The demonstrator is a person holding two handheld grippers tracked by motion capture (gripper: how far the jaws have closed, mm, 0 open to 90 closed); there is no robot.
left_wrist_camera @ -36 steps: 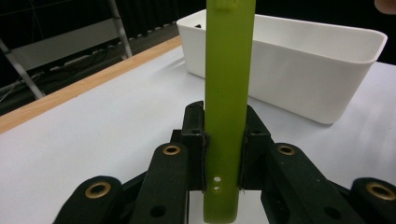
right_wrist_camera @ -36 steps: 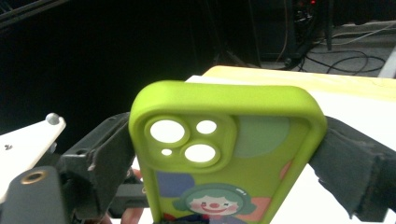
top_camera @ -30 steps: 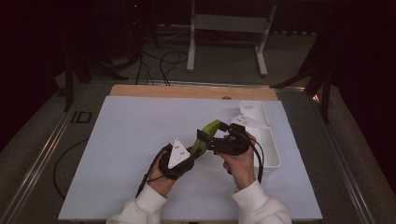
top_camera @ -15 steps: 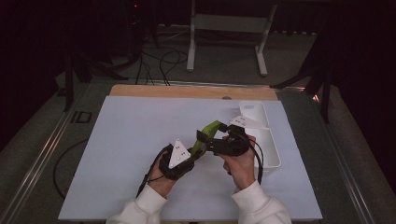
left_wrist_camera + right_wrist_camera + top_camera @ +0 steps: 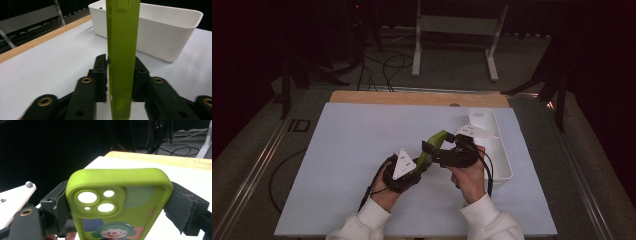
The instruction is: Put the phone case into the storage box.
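A: What is being held between the two claws?

B: A green phone case (image 5: 432, 145) is being held above the tabletop (image 5: 352, 150). It is being gripped by the right claw (image 5: 120, 202), whose padded jaws are being pressed against its two long edges, with the camera cut-outs and a cartoon face seen between them.

A: And the left claw (image 5: 120, 82)?

B: Its jaws have just been opening. The case is being seen edge-on between them, rising straight up the middle; the right-hand jaw appears to be touching it, while a thin gap is being left at the other, so the grip is being released.

A: What is lying beyond the claws?

B: A white bin (image 5: 160, 32) is standing on the tabletop just behind the case, past the left claw's tips and beside the right hand (image 5: 469, 175).
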